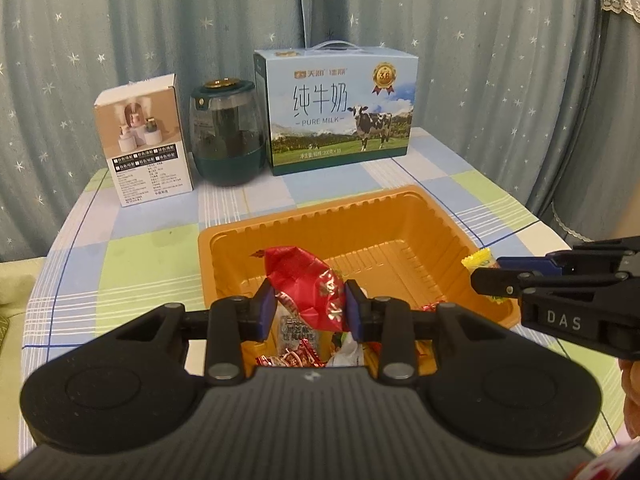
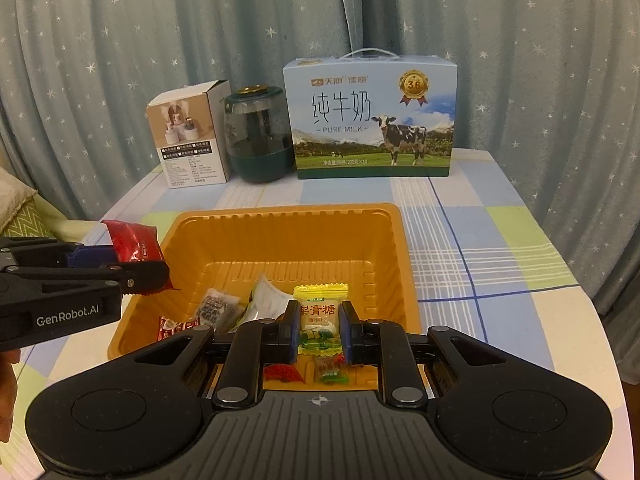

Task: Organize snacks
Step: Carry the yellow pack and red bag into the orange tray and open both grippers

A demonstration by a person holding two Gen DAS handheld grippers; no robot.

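Note:
An orange plastic tray (image 1: 360, 216) sits on the checked tablecloth and holds several wrapped snacks (image 2: 218, 308) at its near end. My left gripper (image 1: 310, 304) is shut on a red snack packet (image 1: 308, 280) and holds it above the tray's near left part. It also shows in the right wrist view (image 2: 132, 276) with the red packet (image 2: 134, 244). My right gripper (image 2: 320, 330) is shut on a yellow candy packet (image 2: 320, 312) above the tray's near right edge. It also shows in the left wrist view (image 1: 486, 274) with the yellow packet (image 1: 478, 260).
At the back of the table stand a small white product box (image 1: 144, 144), a dark green jar (image 1: 228, 132) and a blue pure-milk carton (image 1: 340, 112). Blue star-patterned curtains hang behind. The table's edges fall away left and right.

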